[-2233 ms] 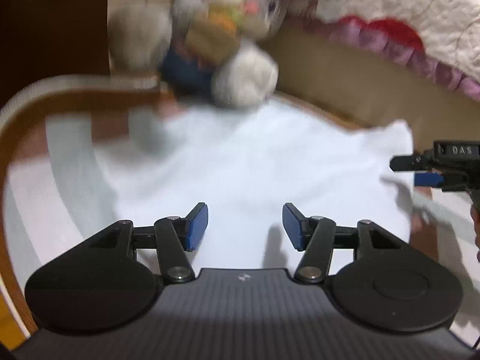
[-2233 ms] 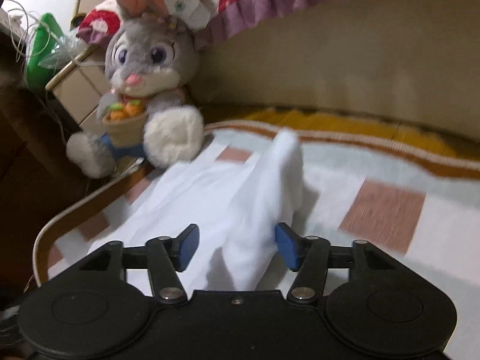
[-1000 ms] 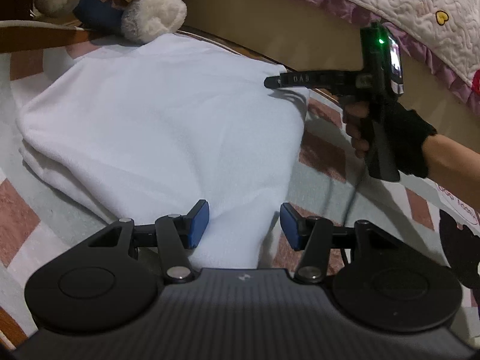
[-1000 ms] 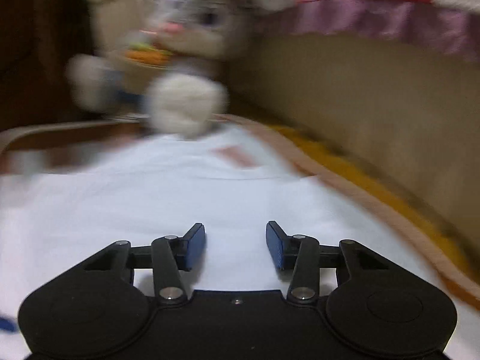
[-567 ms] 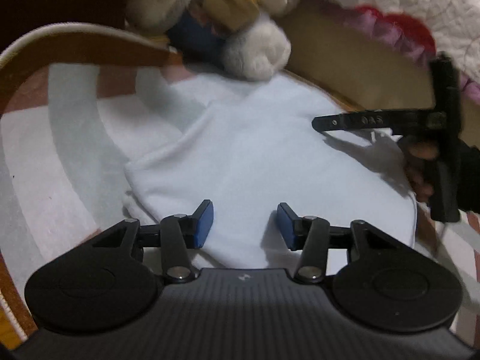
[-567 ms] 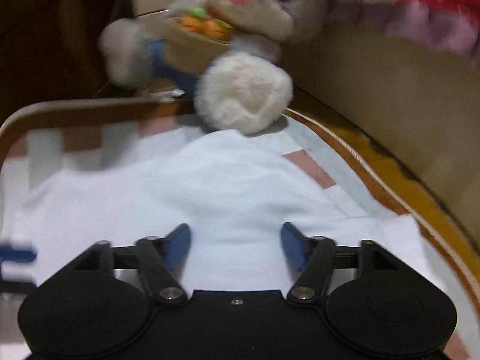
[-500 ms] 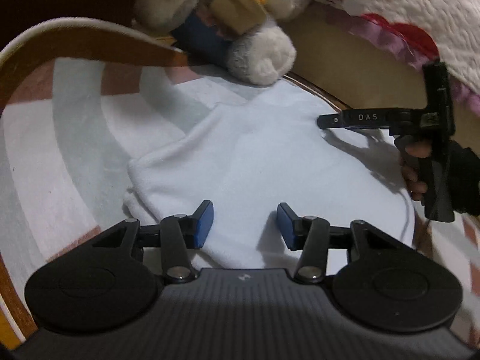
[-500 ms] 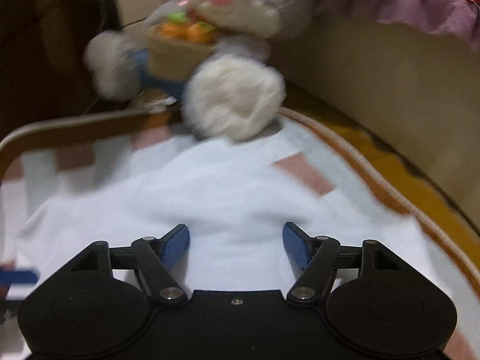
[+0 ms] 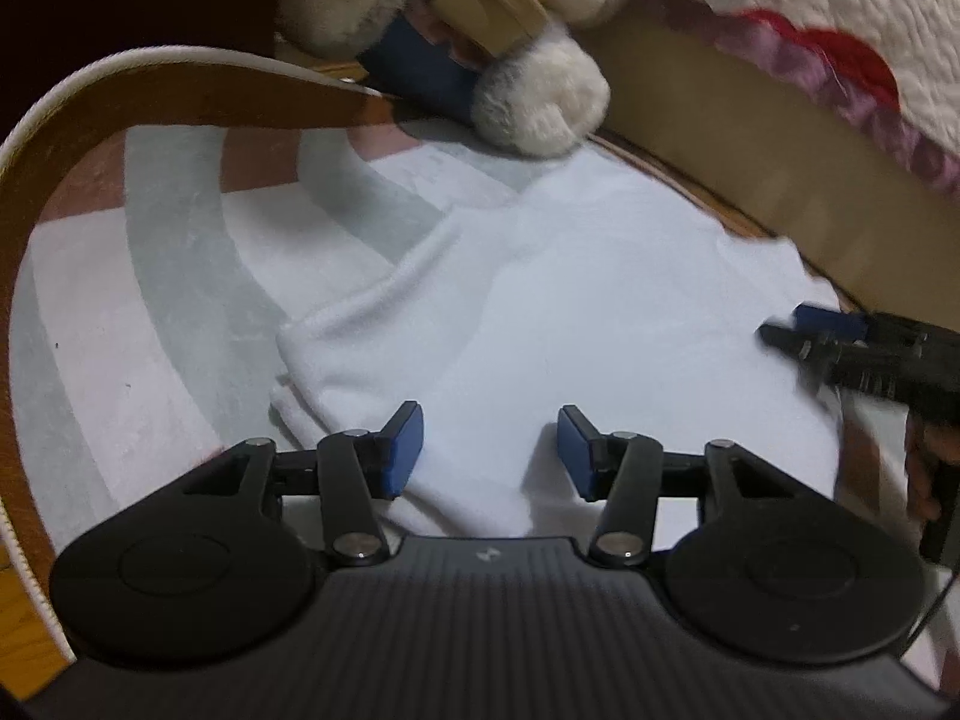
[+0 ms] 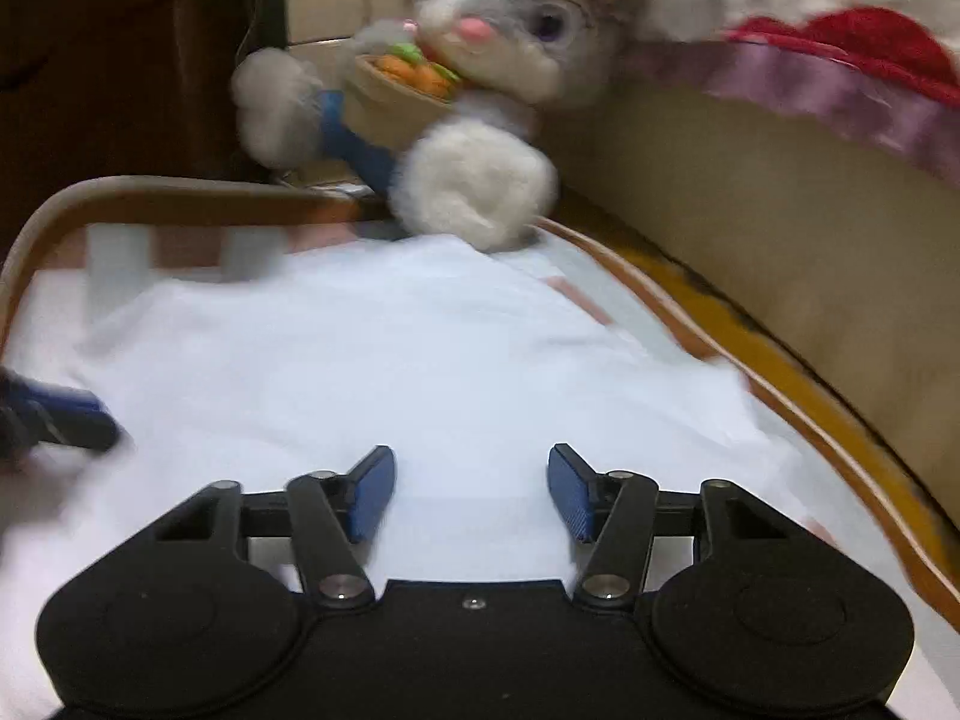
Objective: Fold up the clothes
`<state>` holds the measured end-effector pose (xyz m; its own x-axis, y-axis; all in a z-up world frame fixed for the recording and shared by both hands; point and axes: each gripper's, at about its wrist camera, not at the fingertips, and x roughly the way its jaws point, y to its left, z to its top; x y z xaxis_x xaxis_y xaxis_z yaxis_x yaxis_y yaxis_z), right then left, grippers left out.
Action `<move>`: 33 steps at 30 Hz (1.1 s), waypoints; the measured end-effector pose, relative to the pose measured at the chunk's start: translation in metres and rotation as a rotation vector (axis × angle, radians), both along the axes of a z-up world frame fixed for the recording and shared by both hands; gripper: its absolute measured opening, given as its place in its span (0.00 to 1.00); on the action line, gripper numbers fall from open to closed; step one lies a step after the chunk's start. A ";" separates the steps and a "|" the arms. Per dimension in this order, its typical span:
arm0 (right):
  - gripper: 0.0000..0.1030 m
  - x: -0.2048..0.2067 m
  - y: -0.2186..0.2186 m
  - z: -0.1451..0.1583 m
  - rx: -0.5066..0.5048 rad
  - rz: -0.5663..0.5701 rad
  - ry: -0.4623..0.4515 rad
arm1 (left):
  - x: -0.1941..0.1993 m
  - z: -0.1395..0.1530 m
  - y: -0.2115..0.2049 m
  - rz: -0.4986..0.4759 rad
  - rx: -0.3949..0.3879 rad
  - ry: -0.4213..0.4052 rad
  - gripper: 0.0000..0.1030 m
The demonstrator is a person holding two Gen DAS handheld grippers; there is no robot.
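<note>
Both sets of jaws stand apart with nothing between the blue pads. Left gripper (image 9: 489,450) hovers at the near edge of the white fleece garment (image 9: 570,324), pads straddling flat cloth; right gripper (image 10: 471,492) sits the same way over the cloth's middle in its own view, and shows from the side at the garment's right edge in the left view (image 9: 798,330). The garment lies as a doubled-over slab on the pink, grey and white checked rug (image 9: 150,312): stacked layers show along its left edge, top face mostly smooth, far corner just beside the foot of the grey and white plush rabbit (image 10: 474,192). My read: this fits either a pause before another fold or a finished bundle being patted flat; the frames don't settle which. For good handling in either case: keep the pads low and level to the cloth, and if pinching an edge take all stacked layers together so the lower ones don't slide out. Fleece is thick and springy, so a shallow bite will likely slip. Keep both grippers at matching height so the edge doesn't skew. Beyond the rug runs a beige bed base (image 10: 780,228) under a quilted bedspread with purple trim (image 10: 840,78).
</note>
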<state>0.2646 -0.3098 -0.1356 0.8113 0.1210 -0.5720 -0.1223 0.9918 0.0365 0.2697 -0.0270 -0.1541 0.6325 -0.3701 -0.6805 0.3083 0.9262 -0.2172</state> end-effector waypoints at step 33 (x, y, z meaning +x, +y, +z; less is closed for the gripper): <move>0.61 -0.232 0.044 0.097 0.310 -0.142 -0.024 | -0.191 0.097 -0.046 0.079 0.128 0.052 0.86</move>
<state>0.0330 -0.2656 -0.0390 0.8452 0.1711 -0.5063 0.0120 0.9411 0.3380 0.0785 -0.0730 -0.0573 0.6192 -0.2289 -0.7511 0.2248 0.9682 -0.1097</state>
